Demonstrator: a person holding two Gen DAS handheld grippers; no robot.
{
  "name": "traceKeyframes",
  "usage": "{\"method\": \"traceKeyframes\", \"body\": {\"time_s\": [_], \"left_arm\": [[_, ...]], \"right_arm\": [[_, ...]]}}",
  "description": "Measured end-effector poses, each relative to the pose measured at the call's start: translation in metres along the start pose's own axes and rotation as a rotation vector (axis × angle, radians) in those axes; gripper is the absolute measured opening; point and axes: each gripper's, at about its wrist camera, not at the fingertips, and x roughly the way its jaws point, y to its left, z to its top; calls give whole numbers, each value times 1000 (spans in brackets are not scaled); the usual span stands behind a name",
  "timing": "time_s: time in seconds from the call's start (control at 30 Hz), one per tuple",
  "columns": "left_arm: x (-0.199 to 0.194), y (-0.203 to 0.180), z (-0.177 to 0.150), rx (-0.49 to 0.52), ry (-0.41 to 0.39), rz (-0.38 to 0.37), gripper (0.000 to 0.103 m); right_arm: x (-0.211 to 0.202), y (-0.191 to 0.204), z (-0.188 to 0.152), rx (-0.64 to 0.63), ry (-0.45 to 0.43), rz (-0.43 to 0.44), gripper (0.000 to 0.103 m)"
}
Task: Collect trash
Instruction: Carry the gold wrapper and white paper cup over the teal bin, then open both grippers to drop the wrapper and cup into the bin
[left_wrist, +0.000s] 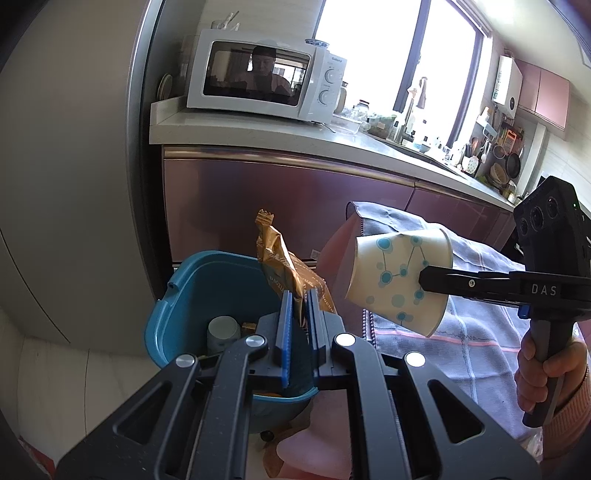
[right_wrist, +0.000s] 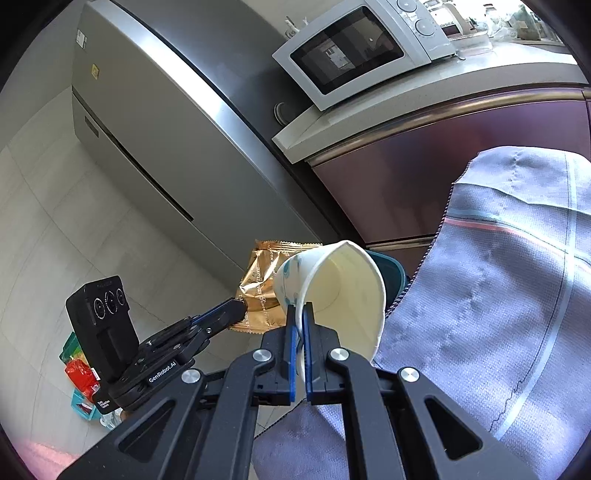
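Note:
My left gripper (left_wrist: 298, 295) is shut on a gold snack wrapper (left_wrist: 280, 258) and holds it over the blue trash bin (left_wrist: 192, 291). A cup (left_wrist: 222, 332) and other scraps lie inside the bin. My right gripper (right_wrist: 299, 308) is shut on the rim of a white paper cup with blue dots (right_wrist: 343, 291), tilted on its side. In the left wrist view the paper cup (left_wrist: 400, 280) hangs to the right of the bin with the right gripper (left_wrist: 423, 278) on its wall. In the right wrist view the wrapper (right_wrist: 258, 291) sits left of the cup, pinched by the left gripper (right_wrist: 240, 308).
A grey-blue checked cloth (right_wrist: 498, 295) covers a surface to the right of the bin. Purple cabinets (left_wrist: 277, 206) with a counter and a white microwave (left_wrist: 262, 74) stand behind. A steel fridge (right_wrist: 155, 122) is on the left. Coloured packets (right_wrist: 79, 365) lie on the floor.

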Motion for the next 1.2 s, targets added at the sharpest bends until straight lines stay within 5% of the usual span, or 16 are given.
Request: {"method": "traceKeyframes", "body": {"time_s": [0.93, 1.13, 1.2], "left_arm": [[44, 30, -9, -53, 86, 75, 8], [69, 35, -15, -41, 139, 110, 12], [77, 35, -18, -45, 162, 111, 17]], "right_arm": [[94, 0, 22, -3, 123, -98, 3], [120, -8, 20, 34, 179, -122, 22], [122, -11, 18, 39, 188, -128, 22]]}}
